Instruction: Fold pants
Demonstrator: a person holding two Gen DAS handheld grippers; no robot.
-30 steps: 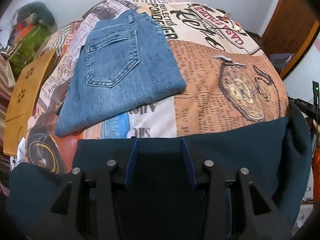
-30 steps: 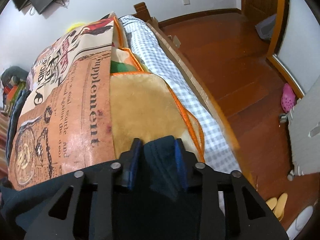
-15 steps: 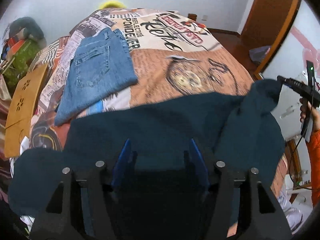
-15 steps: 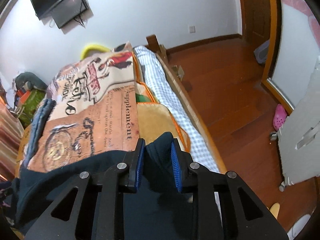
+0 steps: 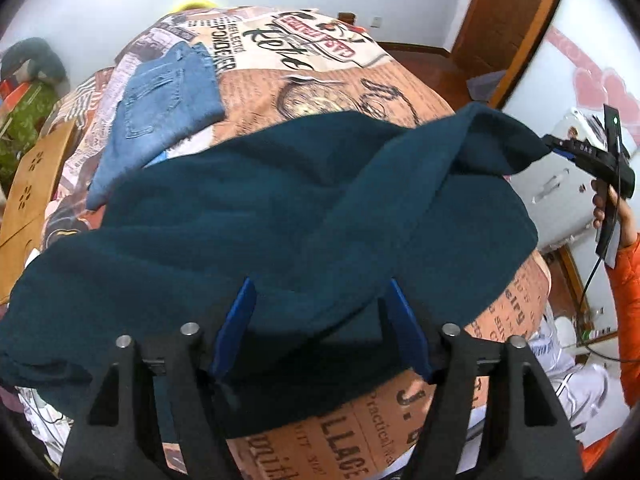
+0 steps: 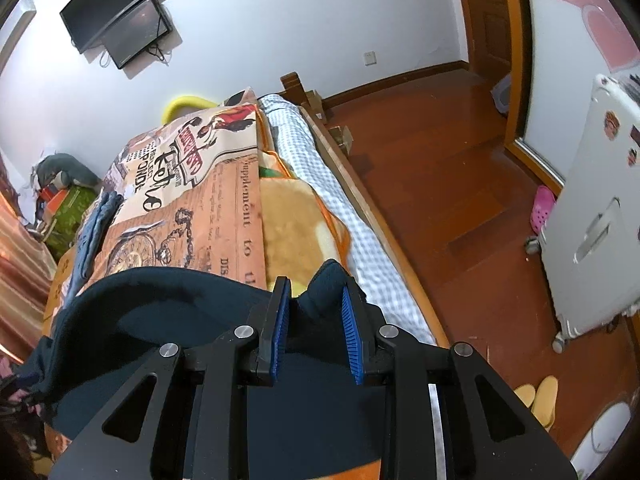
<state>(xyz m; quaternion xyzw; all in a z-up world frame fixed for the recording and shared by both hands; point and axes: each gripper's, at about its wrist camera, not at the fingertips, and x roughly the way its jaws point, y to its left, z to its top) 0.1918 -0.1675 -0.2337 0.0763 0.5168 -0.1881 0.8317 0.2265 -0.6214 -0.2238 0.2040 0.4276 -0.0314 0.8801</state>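
While your left gripper (image 5: 320,320) has just been opening, pants (image 5: 280,208) lying slack between its jaws, your right gripper (image 6: 314,324) clamps a bunched corner; fold underway.

The room has plain white walls (image 6: 280,20) and a glossy reddish-brown wooden floor (image 6: 432,168) with a matching skirting board. Two dark flat screens (image 6: 120,12) hang on the wall, cables trailing below them. A wooden-framed bed (image 6: 376,216) carries a blue-and-white checked sheet (image 6: 320,168) and a vintage newspaper-print cover in orange and cream (image 5: 320,76). A brown wooden door frame (image 5: 508,24) stands in the corner. A white wheeled cabinet (image 6: 592,220) sits on the floor, with a pink clog (image 6: 542,208) beside it and yellow slippers (image 6: 538,398) nearer. A light wooden board with flower cut-outs (image 5: 32,184) lies at the bed's side.
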